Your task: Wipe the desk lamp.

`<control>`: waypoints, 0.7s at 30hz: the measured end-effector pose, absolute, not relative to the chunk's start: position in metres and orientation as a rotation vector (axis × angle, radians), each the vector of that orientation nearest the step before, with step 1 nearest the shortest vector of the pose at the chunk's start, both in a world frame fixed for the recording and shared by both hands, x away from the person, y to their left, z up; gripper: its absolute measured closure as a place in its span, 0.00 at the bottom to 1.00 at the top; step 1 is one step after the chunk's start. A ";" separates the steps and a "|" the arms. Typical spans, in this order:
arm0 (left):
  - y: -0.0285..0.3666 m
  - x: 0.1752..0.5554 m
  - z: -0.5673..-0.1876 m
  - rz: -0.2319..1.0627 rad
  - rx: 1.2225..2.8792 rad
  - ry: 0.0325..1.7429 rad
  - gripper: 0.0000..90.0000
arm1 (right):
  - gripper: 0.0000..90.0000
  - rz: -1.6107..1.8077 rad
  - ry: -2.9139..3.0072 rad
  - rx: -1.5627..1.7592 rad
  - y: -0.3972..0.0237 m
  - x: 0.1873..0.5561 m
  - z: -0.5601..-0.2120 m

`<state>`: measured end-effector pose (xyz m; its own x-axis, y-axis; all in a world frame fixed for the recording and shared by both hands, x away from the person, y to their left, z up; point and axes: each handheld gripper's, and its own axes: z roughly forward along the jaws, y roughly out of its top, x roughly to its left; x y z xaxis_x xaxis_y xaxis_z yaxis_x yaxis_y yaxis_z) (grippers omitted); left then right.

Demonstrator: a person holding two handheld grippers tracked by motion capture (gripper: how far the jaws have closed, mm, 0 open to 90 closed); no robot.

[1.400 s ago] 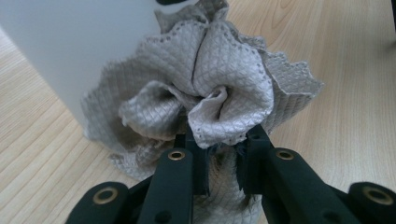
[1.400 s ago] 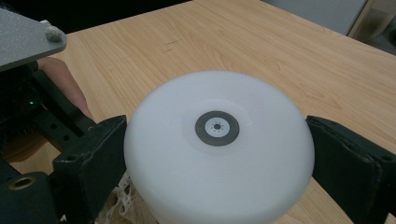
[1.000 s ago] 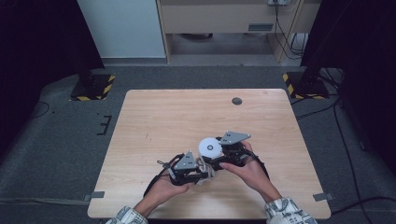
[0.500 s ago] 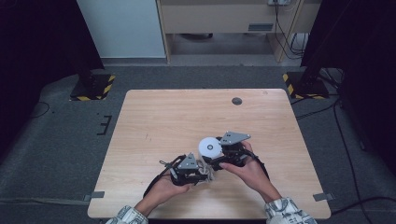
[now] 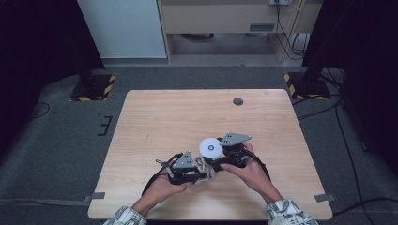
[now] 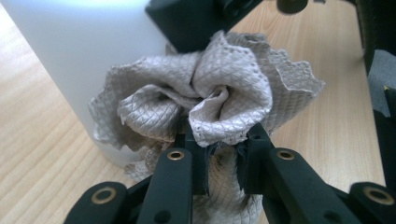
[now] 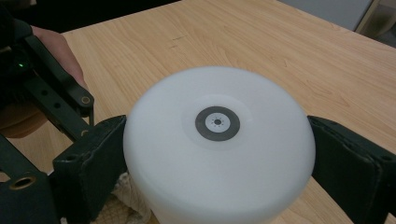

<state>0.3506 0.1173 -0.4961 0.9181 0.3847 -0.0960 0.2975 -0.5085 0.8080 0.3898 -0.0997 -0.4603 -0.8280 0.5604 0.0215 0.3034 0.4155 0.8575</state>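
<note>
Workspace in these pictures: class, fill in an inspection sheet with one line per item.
Surface: wooden table, with a small dark round spot near its far edge.
Job's things: white cylinder upright; crumpled grey cloth against its side.
Clutter: nothing seen.
Grippers: left claw shut on the cloth; right claw shut on the cylinder.
Cables: black leads trail from both claws; more cables hang by the cabinet.
Surroundings: grey carpet, striped stand bases.

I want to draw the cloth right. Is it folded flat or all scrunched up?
Scrunched up. The grey cloth bunches into twisted folds like a flower, pinched by the left gripper, and it presses against the white cup.
</note>
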 end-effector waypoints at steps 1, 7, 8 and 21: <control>0.117 0.351 -0.498 0.117 2.168 0.496 0.85 | 0.10 1.373 2.404 0.753 -0.100 0.390 -0.460; 0.119 0.352 -0.503 0.128 2.208 0.515 0.85 | 0.10 1.373 2.402 0.755 -0.099 0.390 -0.460; 0.120 0.352 -0.502 0.130 2.203 0.516 0.85 | 0.10 1.374 2.400 0.755 -0.099 0.390 -0.461; 0.149 0.350 -0.491 0.151 2.164 0.542 0.84 | 0.05 1.383 2.369 0.778 -0.101 0.387 -0.461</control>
<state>0.3505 0.1485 -0.4910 0.8977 0.4322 -0.0851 0.3261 -0.5222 0.7880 0.3867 -0.1009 -0.4612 -0.8122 0.5831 0.0210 0.3051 0.3936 0.8672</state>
